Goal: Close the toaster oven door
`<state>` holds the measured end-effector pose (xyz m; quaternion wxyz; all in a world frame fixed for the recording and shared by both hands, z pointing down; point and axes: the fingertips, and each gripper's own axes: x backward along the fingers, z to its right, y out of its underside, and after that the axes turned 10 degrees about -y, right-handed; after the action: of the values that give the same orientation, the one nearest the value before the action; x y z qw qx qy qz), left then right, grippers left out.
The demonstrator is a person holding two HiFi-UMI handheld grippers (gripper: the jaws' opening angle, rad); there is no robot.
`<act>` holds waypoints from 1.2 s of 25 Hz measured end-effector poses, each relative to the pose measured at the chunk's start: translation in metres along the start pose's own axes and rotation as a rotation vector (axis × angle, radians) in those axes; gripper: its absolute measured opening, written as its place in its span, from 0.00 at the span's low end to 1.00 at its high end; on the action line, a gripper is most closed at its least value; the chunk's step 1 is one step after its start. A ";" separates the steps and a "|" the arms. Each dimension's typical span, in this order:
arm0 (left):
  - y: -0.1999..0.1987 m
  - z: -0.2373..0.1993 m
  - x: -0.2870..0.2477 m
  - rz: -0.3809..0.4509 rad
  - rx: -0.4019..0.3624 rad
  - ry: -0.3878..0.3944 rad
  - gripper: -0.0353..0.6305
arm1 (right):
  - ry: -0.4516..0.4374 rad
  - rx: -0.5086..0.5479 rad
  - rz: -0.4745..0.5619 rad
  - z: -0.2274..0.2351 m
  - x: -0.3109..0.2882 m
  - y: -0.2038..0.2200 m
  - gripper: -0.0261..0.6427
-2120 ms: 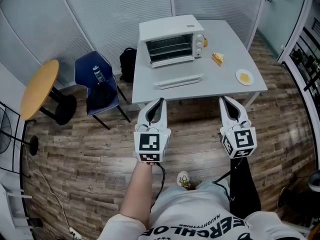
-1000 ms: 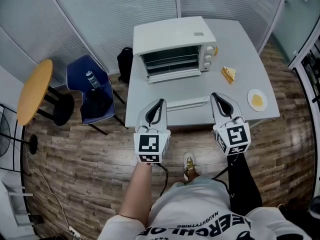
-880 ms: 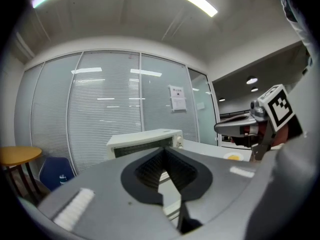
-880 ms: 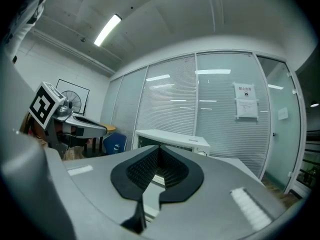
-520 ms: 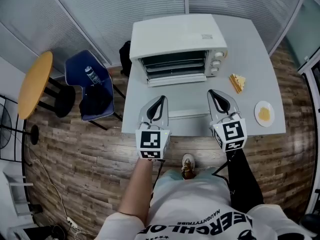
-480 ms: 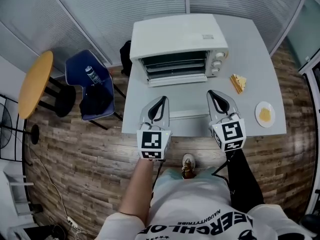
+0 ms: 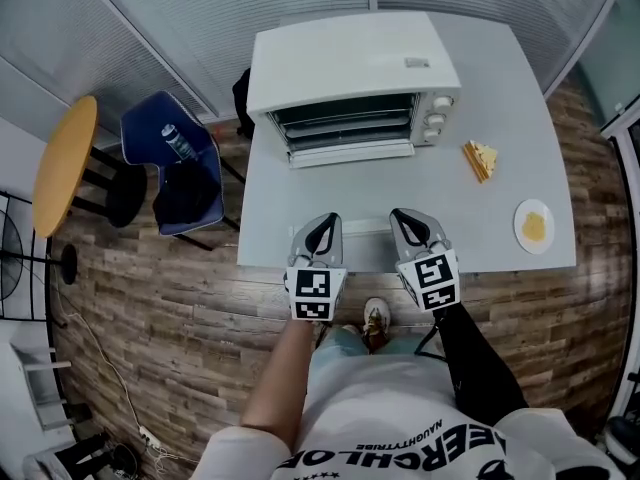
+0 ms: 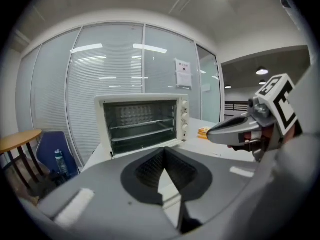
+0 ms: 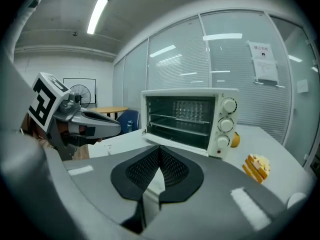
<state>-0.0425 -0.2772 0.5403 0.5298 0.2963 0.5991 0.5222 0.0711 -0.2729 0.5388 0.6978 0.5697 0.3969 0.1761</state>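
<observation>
A: Where is the toaster oven (image 7: pixel 350 63) now?

B: On the far part of the table (image 7: pixel 520 98), approx. in the middle. Its door is open: the inside w/ the racks shows, and the door seems to be folded down flat in front of the oven. The glass is hard to see from the head view. I think the pale bar (image 7: pixel 365 226) further in front of the oven is the door's handle, but I am not sure.

A: And the grippers?

B: The left gripper (image 7: pixel 322 226) and the right gripper (image 7: pixel 405 220) are both in front of the oven, one at each end of that bar. Whether they touch it, I cannot tell. In each gripper view the pads are pressed together at the tips, w/ nothing between them.

A: So, progress?

B: Imo no part of the closing is done yet. Left to do: get at the door's front edge, swing it up, and press until it sits against the oven front.

A: Anything in the way?

B: No. A sandwich piece (image 7: pixel 480 158) and a plate (image 7: pixel 535 226) lie right of the oven, away from the door.
</observation>
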 end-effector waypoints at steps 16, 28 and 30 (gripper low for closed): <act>0.124 0.026 -0.005 -0.255 0.061 0.053 0.14 | -0.082 -0.095 -0.257 -0.024 -0.018 0.116 0.04; 0.136 -0.004 -0.025 -0.284 0.111 -0.043 0.14 | 0.023 -0.155 -0.264 0.005 -0.025 0.123 0.04; 0.134 -0.006 -0.026 -0.278 0.127 -0.050 0.14 | 0.034 -0.174 -0.261 0.008 -0.026 0.123 0.04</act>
<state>-0.0677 -0.2648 0.6739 0.5921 0.2562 0.6527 0.3972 0.0862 -0.2612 0.6633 0.7547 0.4476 0.4625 0.1272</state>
